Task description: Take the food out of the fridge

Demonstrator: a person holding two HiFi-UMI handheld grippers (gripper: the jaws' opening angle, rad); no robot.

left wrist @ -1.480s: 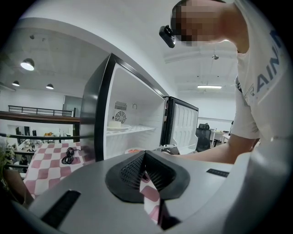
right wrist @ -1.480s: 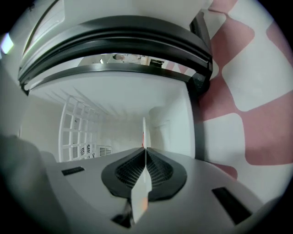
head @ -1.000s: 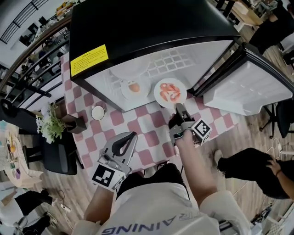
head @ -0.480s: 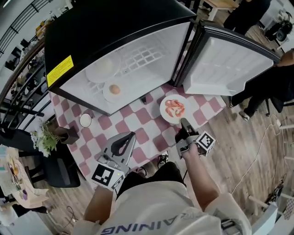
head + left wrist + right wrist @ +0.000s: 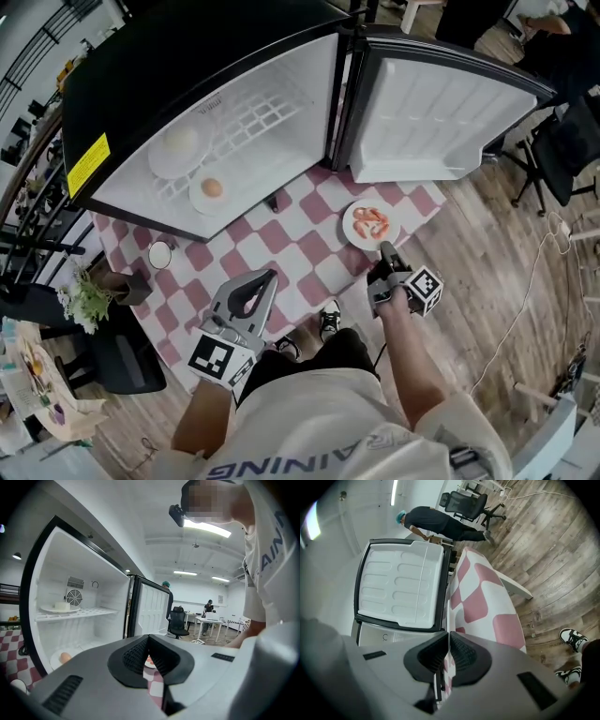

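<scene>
The white plate of red food (image 5: 371,225) hangs over the right end of the pink checked table (image 5: 281,246), outside the open fridge (image 5: 234,141). My right gripper (image 5: 385,251) is shut on its near rim; in the right gripper view only a thin white edge (image 5: 437,684) shows between the pads. My left gripper (image 5: 266,277) is shut and empty, held low in front of the table. Through its jaws I see the same plate (image 5: 149,661). Inside the fridge remain a plate with an egg-like item (image 5: 212,190) (image 5: 63,658) and a plate with a white block (image 5: 178,145) (image 5: 61,606).
The fridge door (image 5: 441,108) stands wide open to the right. A small white cup (image 5: 160,254) and a potted plant (image 5: 86,302) sit at the table's left end. An office chair (image 5: 466,503) and a person in dark clothes (image 5: 440,522) are beyond on the wooden floor.
The right gripper has carried the plate of red food out from the fridge mouth to the table's right end. The view has swung, and the left gripper has barely shifted.
</scene>
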